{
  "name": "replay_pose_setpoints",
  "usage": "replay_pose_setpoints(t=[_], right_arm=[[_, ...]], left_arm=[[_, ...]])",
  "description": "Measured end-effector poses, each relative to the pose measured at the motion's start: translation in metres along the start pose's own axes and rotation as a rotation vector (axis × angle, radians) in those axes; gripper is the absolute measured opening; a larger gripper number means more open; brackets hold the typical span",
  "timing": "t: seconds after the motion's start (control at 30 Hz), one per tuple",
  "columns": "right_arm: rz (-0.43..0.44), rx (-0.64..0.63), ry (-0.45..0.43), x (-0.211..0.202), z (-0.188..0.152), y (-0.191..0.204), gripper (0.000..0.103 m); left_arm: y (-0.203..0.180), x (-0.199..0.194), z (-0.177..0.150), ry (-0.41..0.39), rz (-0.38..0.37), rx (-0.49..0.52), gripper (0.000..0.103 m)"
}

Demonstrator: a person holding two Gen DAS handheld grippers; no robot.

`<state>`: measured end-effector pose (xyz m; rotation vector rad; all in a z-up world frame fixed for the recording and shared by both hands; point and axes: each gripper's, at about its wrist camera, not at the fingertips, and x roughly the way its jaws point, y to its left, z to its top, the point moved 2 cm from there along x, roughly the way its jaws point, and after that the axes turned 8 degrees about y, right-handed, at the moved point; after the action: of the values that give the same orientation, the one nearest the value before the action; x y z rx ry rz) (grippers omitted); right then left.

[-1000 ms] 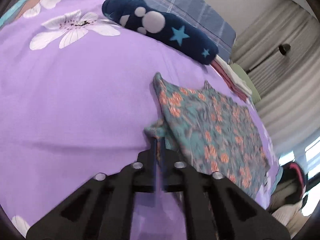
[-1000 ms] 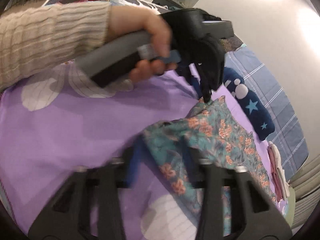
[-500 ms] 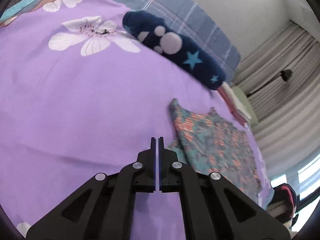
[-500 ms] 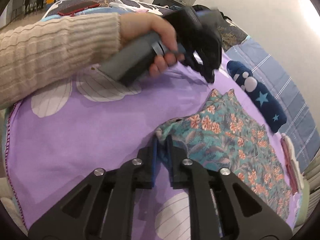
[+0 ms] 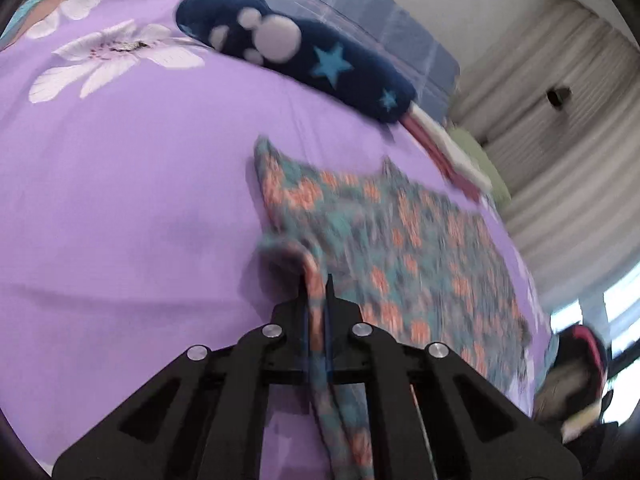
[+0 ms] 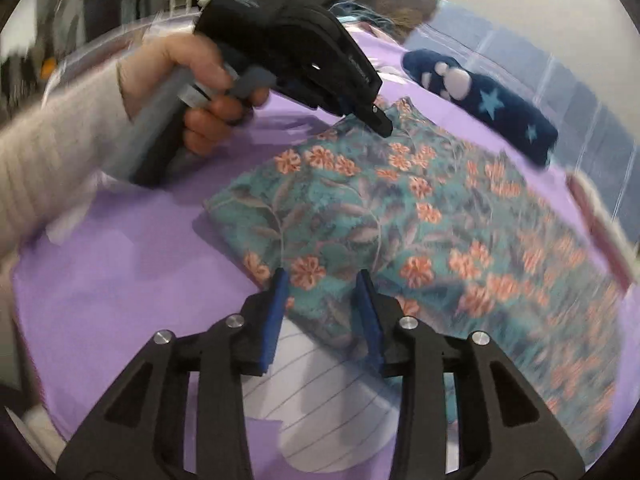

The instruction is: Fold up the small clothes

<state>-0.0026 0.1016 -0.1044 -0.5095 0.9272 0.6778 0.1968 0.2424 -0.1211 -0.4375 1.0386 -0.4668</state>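
- Purple flowered bedsheet (image 5: 120, 200) covers the whole surface.
- Teal floral garment (image 6: 400, 216) lies spread on the sheet, one near edge doubled over.
- Dark blue plush cushion (image 5: 312, 64) with stars rests beyond the garment, near the far edge.
- Right gripper (image 6: 320, 296) — jaws opening, pads astride the garment's near edge, not pressing on it.
- Left gripper (image 5: 316, 292), held by a hand (image 6: 200, 92) in a knit sleeve — jaws nearly closed, pinching a fold of the garment's edge.

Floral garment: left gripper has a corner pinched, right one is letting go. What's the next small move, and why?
Probably carry the pinched corner across with the left gripper. It is shut on the floral garment, which lies flat on the purple sheet, and the right gripper, its jaws opening, no longer presses the cloth.
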Motion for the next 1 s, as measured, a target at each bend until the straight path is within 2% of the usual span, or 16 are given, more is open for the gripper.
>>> replay_pose_setpoints(t=[0.07, 0.17, 0.3, 0.33, 0.43, 0.47, 0.53, 0.6, 0.67, 0.8, 0.87, 1.0], right_arm=[[0.03, -0.024, 0.003, -0.002, -0.003, 0.006, 0.038], [0.026, -0.045, -0.012, -0.007, -0.01, 0.009, 0.038], [0.072, 0.021, -0.039, -0.022, -0.015, -0.007, 0.038], [0.065, 0.047, -0.054, -0.025, -0.015, -0.017, 0.038], [0.039, 0.166, -0.093, -0.037, -0.022, -0.047, 0.04], [0.026, 0.217, -0.071, -0.033, -0.026, -0.058, 0.041], [0.013, 0.282, 0.028, -0.013, -0.034, -0.071, 0.042], [0.034, 0.313, 0.004, -0.013, -0.041, -0.074, 0.043], [0.008, 0.27, 0.007, -0.019, -0.038, -0.066, 0.043], [0.078, 0.224, -0.046, -0.033, -0.033, -0.047, 0.046], [0.069, 0.124, -0.079, -0.037, -0.022, -0.025, 0.051], [-0.007, -0.13, -0.12, -0.032, -0.002, 0.039, 0.054]], left_arm=[[-0.001, -0.001, 0.006, -0.03, 0.036, 0.023, 0.005], [0.009, 0.003, 0.005, -0.004, 0.031, -0.001, 0.005], [0.009, -0.01, -0.002, -0.027, 0.037, -0.012, 0.008], [0.009, -0.013, -0.004, -0.026, 0.036, -0.014, 0.013], [0.003, -0.019, -0.015, -0.002, 0.016, 0.008, 0.04], [0.0, -0.018, -0.018, 0.007, 0.021, 0.023, 0.043], [-0.004, -0.012, -0.026, 0.011, 0.058, 0.068, 0.044], [-0.004, -0.009, -0.028, 0.005, 0.066, 0.078, 0.045], [-0.003, -0.01, -0.027, 0.006, 0.057, 0.067, 0.045], [-0.007, -0.011, -0.023, 0.016, 0.063, 0.064, 0.045], [-0.011, -0.01, -0.022, 0.021, 0.066, 0.077, 0.045], [-0.016, -0.004, -0.02, 0.031, 0.074, 0.106, 0.045]])
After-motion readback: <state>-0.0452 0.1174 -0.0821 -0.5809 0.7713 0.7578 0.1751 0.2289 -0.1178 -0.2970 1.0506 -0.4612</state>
